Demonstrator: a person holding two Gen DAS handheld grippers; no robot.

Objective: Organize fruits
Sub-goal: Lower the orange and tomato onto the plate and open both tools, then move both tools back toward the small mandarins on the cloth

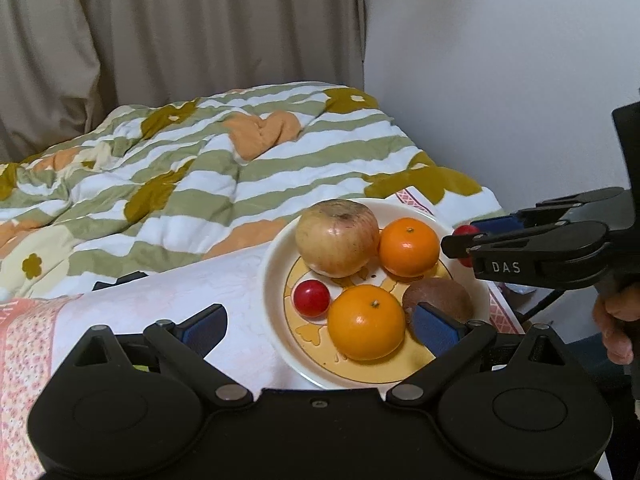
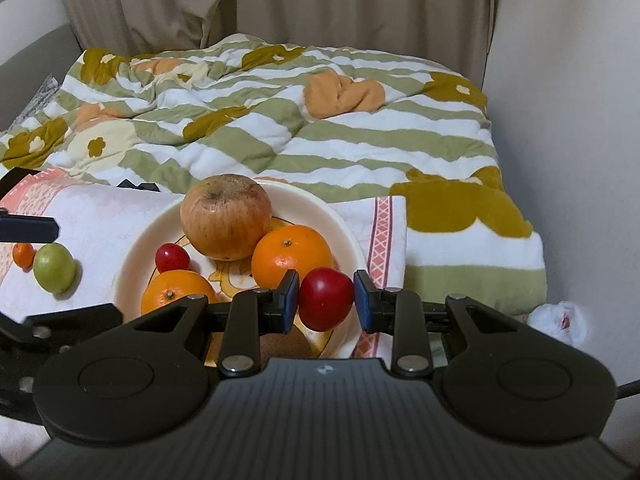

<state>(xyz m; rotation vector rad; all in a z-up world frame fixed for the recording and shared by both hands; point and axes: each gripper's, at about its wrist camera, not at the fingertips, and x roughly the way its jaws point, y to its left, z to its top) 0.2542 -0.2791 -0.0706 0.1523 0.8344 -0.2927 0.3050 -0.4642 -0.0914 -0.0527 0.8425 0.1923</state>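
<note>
Your right gripper has its fingers clamped on a red plum at the lower centre of the frame, above the plate's near rim. Your left gripper stands wide open and empty over the plate, where an apple and two oranges sit.

Two fisheye cameras, one riding on each handheld gripper, look steeply down along their fingers at a cream plate of fruit on a cloth-covered table, with a striped quilt and curtain behind. The left view sits close, toward the plate's near-left edge, and catches the right gripper side-on at right. The right view hangs close over the plate's near-right rim; both share plate, apple and quilt.
</note>
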